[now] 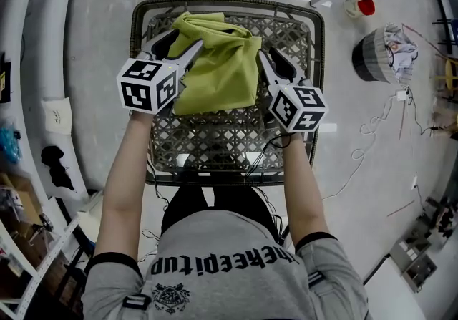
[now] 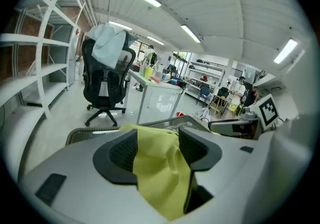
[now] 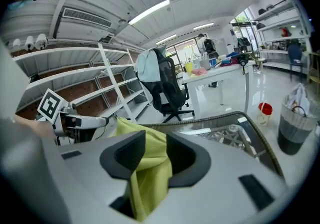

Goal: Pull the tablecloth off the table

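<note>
Hovering over the wicker surface [image 1: 215,141], left claw [image 1: 179,45] is wide and right claw [image 1: 273,62] half apart. Yellow-green tablecloth [image 1: 218,71] lies bunched there, folds loose between both claws.

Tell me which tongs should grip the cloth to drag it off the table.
Probably right: the right tongs stand narrower around the yellow-green cloth, needing less closing; the left tongs gape wider.

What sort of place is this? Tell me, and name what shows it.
Probably a lab or workshop: open metal shelving, an office chair beside a cluttered white desk, and loose cables on the floor.
</note>
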Action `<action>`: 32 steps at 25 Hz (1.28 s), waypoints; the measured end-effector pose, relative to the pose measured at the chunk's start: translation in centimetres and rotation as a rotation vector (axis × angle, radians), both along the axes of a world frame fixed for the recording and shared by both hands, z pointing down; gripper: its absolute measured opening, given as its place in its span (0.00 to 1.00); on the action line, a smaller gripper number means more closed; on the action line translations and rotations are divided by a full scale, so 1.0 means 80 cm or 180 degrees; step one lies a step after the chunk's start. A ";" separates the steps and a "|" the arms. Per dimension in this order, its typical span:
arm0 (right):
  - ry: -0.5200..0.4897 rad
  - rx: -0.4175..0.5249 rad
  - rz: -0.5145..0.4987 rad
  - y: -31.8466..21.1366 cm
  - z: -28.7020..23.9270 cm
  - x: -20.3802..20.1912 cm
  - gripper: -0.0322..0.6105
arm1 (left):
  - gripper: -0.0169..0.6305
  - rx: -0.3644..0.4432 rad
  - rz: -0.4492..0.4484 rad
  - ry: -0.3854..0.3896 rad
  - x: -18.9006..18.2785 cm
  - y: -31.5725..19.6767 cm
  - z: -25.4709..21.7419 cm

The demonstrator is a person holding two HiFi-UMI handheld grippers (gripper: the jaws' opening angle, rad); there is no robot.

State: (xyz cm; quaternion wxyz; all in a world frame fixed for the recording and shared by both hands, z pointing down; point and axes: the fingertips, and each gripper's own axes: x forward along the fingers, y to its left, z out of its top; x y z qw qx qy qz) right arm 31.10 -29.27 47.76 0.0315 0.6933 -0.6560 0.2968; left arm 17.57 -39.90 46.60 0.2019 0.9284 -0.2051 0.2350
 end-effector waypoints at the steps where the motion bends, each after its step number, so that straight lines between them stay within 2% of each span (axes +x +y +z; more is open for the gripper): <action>1: -0.0011 0.0009 0.0007 0.002 -0.001 0.000 0.24 | 0.42 0.0089 -0.0012 0.0010 0.000 -0.003 -0.006; 6: -0.0031 0.0080 0.0040 0.010 -0.009 -0.004 0.24 | 0.40 0.0195 0.0090 0.0000 -0.001 0.005 -0.020; 9: -0.0021 0.0137 -0.0031 0.011 -0.020 -0.015 0.19 | 0.25 0.0308 0.0146 -0.0076 -0.007 0.017 -0.022; 12: 0.0021 0.0212 -0.0142 0.013 -0.036 -0.030 0.09 | 0.10 0.0400 0.0185 -0.0101 -0.010 0.029 -0.026; 13: 0.0031 0.0248 -0.0195 0.015 -0.041 -0.037 0.08 | 0.08 0.0425 0.0205 -0.0090 -0.011 0.034 -0.029; 19: 0.0103 0.0419 -0.0462 0.023 -0.072 -0.080 0.07 | 0.05 0.0462 0.0244 0.0083 -0.021 0.063 -0.048; 32: 0.0251 0.0624 -0.0623 0.069 -0.131 -0.160 0.07 | 0.05 0.0504 0.0383 0.0479 -0.065 0.144 -0.108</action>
